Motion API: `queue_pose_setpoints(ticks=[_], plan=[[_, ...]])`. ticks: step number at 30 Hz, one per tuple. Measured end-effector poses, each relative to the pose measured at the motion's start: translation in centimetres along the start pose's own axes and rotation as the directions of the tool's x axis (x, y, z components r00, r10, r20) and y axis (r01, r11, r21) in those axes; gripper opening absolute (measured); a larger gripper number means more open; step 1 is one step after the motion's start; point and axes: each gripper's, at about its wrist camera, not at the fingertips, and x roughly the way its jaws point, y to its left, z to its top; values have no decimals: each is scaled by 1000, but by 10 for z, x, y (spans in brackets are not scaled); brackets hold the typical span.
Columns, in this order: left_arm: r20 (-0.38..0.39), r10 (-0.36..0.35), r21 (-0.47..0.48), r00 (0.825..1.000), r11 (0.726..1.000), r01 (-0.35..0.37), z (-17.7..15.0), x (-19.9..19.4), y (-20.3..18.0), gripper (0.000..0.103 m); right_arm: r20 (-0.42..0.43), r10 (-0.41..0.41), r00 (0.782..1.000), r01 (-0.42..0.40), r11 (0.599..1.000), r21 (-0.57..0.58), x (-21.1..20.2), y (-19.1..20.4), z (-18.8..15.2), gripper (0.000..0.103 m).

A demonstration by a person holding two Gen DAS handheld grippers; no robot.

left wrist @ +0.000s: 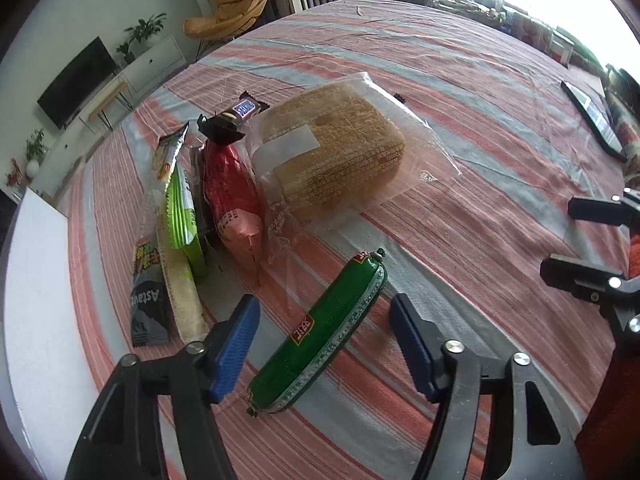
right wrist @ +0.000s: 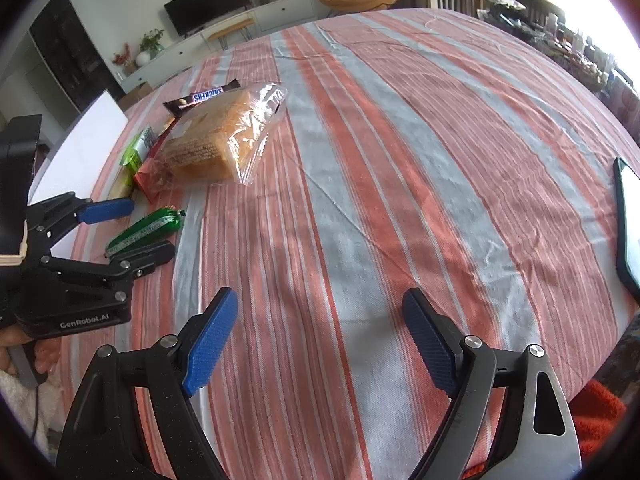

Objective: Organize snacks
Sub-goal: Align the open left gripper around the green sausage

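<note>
On the striped tablecloth (right wrist: 360, 160), a row of snacks is laid side by side near the white board (left wrist: 36, 280): a grey packet (left wrist: 148, 312), a long pale wafer stick (left wrist: 180, 280), a green packet (left wrist: 184, 216), a red foil packet (left wrist: 232, 196), a Snickers bar (right wrist: 204, 97) and a bagged bread loaf (left wrist: 332, 148). They are kept close together, most likely so the row looks tidy. A green sausage (left wrist: 320, 328) is set apart from the row, lying slanted on the cloth. The left gripper (left wrist: 324, 340) is held low over it, with one blue pad on each side. Its jaws are about half open, and the pads are not seen touching the sausage, so nothing is held yet. It is probably lined up this way so the sausage can be pinched across its middle and moved to the row. The right gripper (right wrist: 320, 340) is held wide open over bare cloth, holding nothing, well away from the snacks. A dark phone (right wrist: 628, 232) is seen at the far right edge.
</note>
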Motion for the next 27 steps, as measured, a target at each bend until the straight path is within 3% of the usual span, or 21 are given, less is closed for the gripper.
queue_pose_setpoints(ticks=[1,5,11,13,16,18,19,20,22,27], plan=[[-4,-31,-31,1000,999,30,1,1,3,45,-1,-1,1000,1,1000,-2,0,0,0,87],[-8,-44,-157,999,987,42,-7,-2,8,23,-1,2,1000,-2,1000,0,0,0,0,87],[-21,-30,-402,999,915,19,-34,-14,21,23,-1,5,1000,-5,1000,2,0,-1,0,87],[-6,-19,-446,1000,895,14,-43,-18,22,23,-1,4,1000,-4,1000,1,0,-1,1,87],[24,11,-462,1000,887,1,-51,-19,21,24,-1,5,1000,-5,1000,1,0,-1,1,87],[43,13,-457,999,889,8,-51,-19,20,29,-1,5,1000,-5,1000,1,0,-1,1,87],[52,5,-452,999,892,19,-50,-18,20,42,-1,5,1000,-5,1000,0,0,-1,1,87],[57,3,-447,998,894,23,-50,-17,20,64,-1,4,1000,-4,1000,0,0,-1,1,87],[45,49,-445,998,895,-24,-48,-13,17,84,-1,5,1000,-5,1000,1,0,-1,1,87],[64,124,-399,990,913,-89,-54,-8,10,90,-1,9,1000,-9,1000,4,0,-2,1,87]])
